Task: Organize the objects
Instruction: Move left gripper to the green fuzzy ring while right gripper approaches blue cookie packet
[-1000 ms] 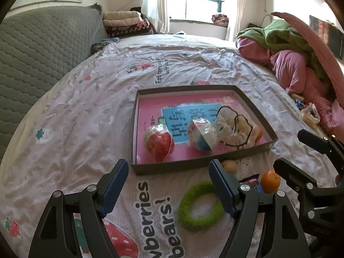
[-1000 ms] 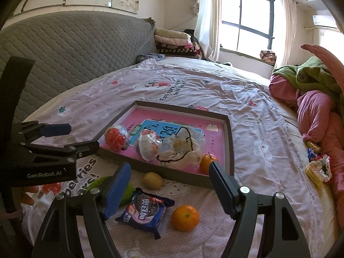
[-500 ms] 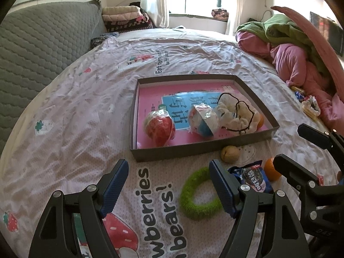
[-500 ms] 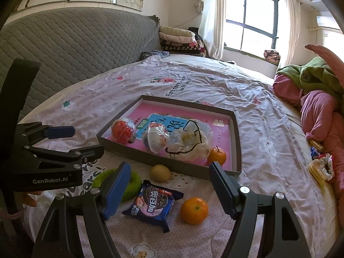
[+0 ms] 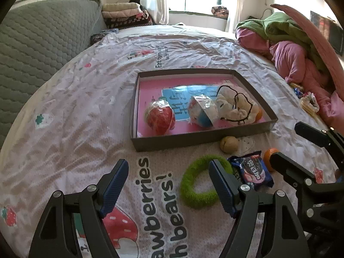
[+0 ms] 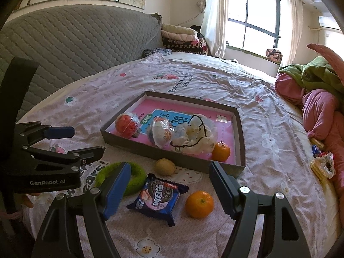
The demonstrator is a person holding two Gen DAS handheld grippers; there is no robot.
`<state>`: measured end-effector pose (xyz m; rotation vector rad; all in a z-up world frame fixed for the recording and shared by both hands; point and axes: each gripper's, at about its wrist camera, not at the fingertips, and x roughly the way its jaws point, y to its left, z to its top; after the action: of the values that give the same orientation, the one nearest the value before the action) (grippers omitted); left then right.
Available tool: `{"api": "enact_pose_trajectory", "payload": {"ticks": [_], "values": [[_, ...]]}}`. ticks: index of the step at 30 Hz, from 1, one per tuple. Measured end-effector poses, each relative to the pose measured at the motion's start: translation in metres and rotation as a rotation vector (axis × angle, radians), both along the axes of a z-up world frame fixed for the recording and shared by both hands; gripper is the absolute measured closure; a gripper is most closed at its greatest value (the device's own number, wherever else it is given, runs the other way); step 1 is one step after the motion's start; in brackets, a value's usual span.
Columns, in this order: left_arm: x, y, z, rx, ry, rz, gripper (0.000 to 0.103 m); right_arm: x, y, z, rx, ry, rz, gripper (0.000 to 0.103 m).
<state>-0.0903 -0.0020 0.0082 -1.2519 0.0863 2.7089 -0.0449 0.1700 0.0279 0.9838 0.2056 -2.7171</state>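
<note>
Bed sheet [image 6: 268,111], gray tray [image 6: 240,129] mid-bed; green ring [image 5: 198,182], cookie pack [image 6: 158,197], orange [image 6: 199,204] lying loose beside tray. Left tool [image 5: 168,182], right tool [image 6: 169,185] both spread apart, empty.

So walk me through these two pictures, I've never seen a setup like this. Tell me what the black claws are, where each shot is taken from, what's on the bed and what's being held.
No robot here: a person holds a two-finger gripper in each hand, each with a camera looking along its fingers. One picture comes from the left gripper, the other from the right gripper; each also catches the other at its edge. Both are open and hold nothing.

On the bedsheet sits a shallow box holding two wrapped toy balls, a white pouch with a black cord and an orange. Outside it lie a green fuzzy ring, a small yellowish fruit, a cookie packet and a second orange.
</note>
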Motion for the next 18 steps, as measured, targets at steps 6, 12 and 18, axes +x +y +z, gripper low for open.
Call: {"api": "enact_pose_trajectory", "payload": {"ticks": [6,12,18], "values": [[0.005,0.002,-0.005,-0.006,-0.021,-0.015,0.025,0.005,-0.005,-0.006,0.002,-0.015,0.004,0.028],[0.010,0.002,-0.010,-0.010,-0.032,-0.014,0.025,0.010,-0.006,-0.011,0.004,-0.028,0.007,0.028],[0.014,0.001,-0.012,-0.009,-0.042,-0.009,0.025,0.014,-0.006,-0.012,0.001,-0.031,0.007,0.028]]}}
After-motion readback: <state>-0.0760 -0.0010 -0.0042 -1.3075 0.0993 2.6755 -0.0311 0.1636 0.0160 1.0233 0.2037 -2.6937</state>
